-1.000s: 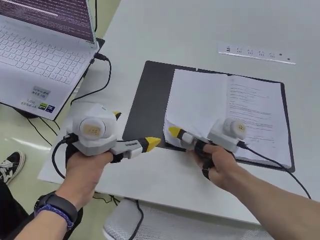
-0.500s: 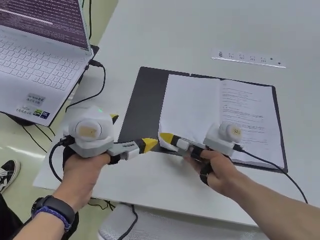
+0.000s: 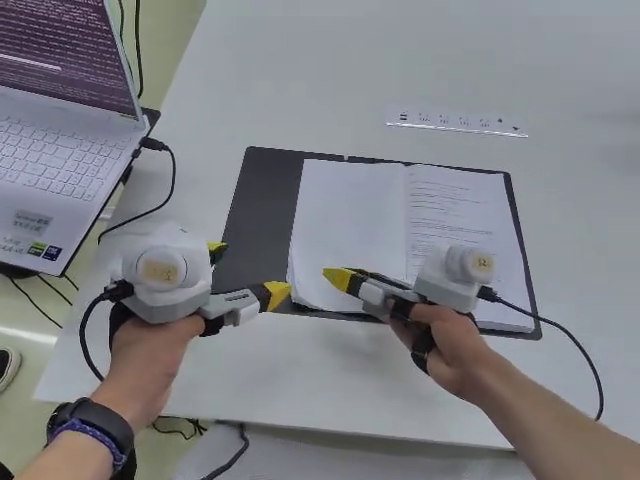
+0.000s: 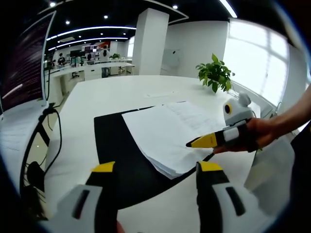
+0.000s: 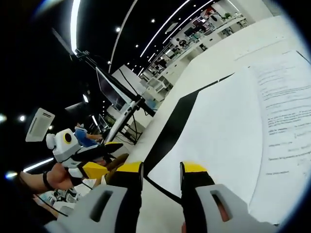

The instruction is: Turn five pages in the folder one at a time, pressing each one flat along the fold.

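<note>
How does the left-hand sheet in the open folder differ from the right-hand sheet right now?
The left-hand sheet faces up blank; the right-hand sheet shows lines of print. The right gripper has its tip over the left-hand sheet's near end, while its body covers part of the right-hand sheet's near edge. Both are white, lying in the black folder.

My left gripper (image 3: 245, 270), lower left of the head view, is grey-white with yellow tips on black; my right gripper (image 3: 334, 278) wears the same; the folder (image 3: 262, 215) at centre is black, its pages (image 3: 350, 225) white, the right one lined with fine dark print; the laptop (image 3: 50, 170) at upper left is white, its screen purple with pale text lines; the table (image 3: 320, 60) is white.
</note>
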A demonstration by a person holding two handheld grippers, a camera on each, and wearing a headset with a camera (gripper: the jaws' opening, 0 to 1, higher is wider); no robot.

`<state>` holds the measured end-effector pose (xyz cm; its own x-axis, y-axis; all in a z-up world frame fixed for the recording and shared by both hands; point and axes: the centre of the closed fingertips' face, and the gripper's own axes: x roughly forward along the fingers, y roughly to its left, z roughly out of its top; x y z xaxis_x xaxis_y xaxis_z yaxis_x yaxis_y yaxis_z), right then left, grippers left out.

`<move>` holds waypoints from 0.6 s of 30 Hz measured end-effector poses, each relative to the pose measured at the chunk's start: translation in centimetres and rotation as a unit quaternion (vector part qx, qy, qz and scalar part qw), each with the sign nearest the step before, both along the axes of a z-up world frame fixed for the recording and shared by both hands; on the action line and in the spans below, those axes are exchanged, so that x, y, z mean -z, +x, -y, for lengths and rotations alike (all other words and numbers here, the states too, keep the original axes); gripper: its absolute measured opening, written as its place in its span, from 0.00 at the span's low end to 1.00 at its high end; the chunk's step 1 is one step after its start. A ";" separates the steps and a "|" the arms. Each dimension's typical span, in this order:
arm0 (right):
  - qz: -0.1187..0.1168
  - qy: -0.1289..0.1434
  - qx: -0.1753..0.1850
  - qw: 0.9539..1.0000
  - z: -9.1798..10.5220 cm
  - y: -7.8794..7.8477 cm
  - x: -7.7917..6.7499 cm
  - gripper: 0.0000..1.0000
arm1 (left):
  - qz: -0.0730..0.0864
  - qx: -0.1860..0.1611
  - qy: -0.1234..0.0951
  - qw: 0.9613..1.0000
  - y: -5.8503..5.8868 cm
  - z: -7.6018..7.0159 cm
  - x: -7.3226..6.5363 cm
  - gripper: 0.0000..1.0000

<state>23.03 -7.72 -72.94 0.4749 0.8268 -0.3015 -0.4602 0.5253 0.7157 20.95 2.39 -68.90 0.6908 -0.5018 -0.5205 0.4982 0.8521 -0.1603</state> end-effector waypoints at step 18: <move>0.009 -0.019 0.055 0.998 6.4 -0.6 -0.6 0.26 | -0.007 0.063 0.001 0.998 2.1 5.5 2.5 0.25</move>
<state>22.44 -14.14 -72.31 0.5669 0.7580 -0.3227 -0.4108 0.5996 0.6868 23.01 -3.10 -71.43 0.6152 -0.5830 -0.5307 0.5985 0.7836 -0.1670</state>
